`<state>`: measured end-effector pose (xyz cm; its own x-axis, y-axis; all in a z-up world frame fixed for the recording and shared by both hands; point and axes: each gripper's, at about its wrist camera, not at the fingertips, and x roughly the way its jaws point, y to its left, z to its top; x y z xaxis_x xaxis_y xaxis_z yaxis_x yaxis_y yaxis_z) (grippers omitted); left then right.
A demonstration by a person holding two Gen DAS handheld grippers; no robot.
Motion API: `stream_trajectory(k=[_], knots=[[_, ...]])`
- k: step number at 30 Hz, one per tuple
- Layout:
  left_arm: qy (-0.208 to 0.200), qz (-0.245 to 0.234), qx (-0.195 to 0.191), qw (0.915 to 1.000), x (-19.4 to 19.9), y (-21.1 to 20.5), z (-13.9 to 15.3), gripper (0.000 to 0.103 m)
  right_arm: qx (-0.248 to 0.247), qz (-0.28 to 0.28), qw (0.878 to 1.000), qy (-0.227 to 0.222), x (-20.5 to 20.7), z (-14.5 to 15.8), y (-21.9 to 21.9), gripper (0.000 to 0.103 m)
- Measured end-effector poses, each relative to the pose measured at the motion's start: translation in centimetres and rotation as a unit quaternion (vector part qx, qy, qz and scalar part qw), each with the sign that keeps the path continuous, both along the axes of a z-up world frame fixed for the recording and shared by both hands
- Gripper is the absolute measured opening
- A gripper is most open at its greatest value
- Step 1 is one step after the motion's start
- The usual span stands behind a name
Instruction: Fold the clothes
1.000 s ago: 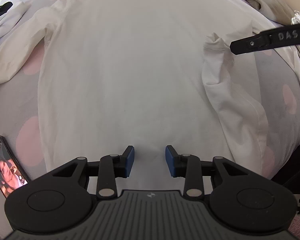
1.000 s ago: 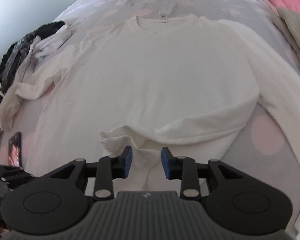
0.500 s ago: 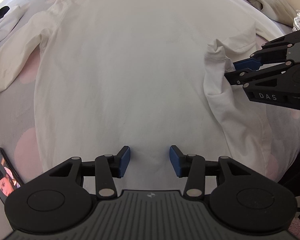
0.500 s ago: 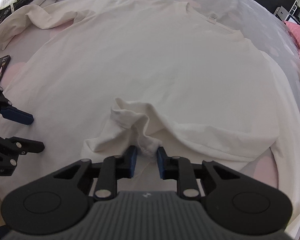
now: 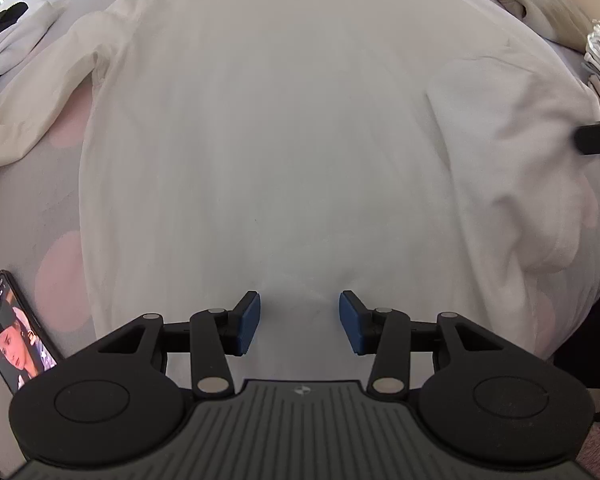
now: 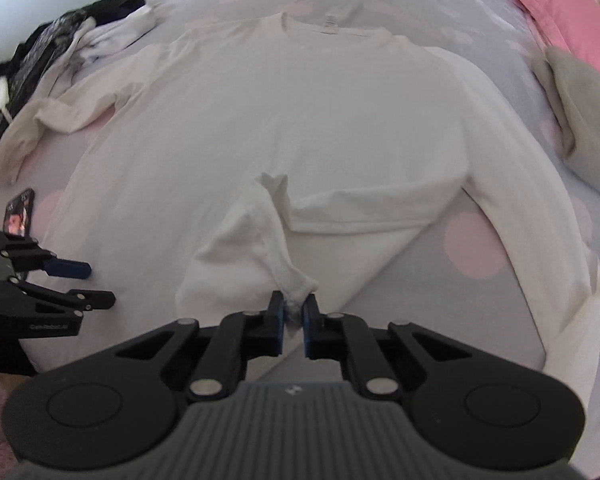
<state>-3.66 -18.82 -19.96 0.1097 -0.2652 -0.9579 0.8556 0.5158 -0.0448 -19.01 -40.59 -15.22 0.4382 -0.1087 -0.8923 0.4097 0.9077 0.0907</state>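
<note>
Right gripper (image 6: 293, 314) just closed on shirt (image 6: 260, 120) cuff, left gripper (image 5: 299, 322) open, phone (image 5: 14, 344) beside hem

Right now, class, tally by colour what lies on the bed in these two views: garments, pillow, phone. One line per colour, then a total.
White or cream: 2, the long-sleeved shirt and the crumpled top beside it
Black patterned: 1, the garment heap
Beige: 1, the folded cloth
Pink: 1, the pillow
Dark: 1, the phone
Total: 6
</note>
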Motion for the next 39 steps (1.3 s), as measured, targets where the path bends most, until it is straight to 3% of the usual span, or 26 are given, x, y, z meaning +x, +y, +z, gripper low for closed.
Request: stream_trajectory(k=[5,9,13,17,23,25,28,31,34,39], knots=[[0.009,-0.010,-0.006,0.9999,-0.6,-0.1,0.7,0.042,0.052,-0.073,0.996,0.002,-7.5,2.4,0.0,0.009],[0.011,-0.025,-0.014,0.9995,-1.4,-1.0,1.4,0.042,0.092,-0.129,0.986,0.043,-13.2,2.1,-0.3,0.008],[0.004,-0.040,-0.016,0.9991,-2.4,-1.8,1.7,0.042,0.087,-0.156,0.979,0.100,-17.1,0.4,-0.3,0.007],[0.000,-0.049,-0.012,0.9987,-3.1,-2.9,1.4,0.042,0.099,-0.169,0.970,0.142,-19.0,-1.5,-0.9,0.006],[-0.006,-0.040,-0.002,0.9992,-2.6,-1.8,1.5,0.042,0.093,-0.170,0.960,0.204,-18.0,-3.8,-2.0,0.009],[-0.004,-0.038,-0.001,0.9993,-2.4,-1.3,1.6,0.042,0.087,-0.172,0.961,0.199,-18.2,-3.6,-2.3,0.013],[0.002,-0.041,-0.004,0.9992,-2.2,-0.7,1.7,0.042,0.062,-0.172,0.969,0.164,-17.7,-2.1,-2.2,0.031],[0.015,-0.056,-0.011,0.9983,-1.7,-0.4,1.9,0.041,0.039,-0.159,0.981,0.102,-16.4,0.0,-2.0,0.033],[0.034,-0.067,-0.029,0.9967,-0.9,0.4,2.9,0.041,0.045,-0.138,0.989,0.042,-14.1,0.7,-1.9,0.037],[0.069,-0.044,-0.047,0.9955,1.6,3.4,4.9,0.035,0.054,-0.090,0.994,0.004,-9.5,-0.7,-0.7,0.037]])
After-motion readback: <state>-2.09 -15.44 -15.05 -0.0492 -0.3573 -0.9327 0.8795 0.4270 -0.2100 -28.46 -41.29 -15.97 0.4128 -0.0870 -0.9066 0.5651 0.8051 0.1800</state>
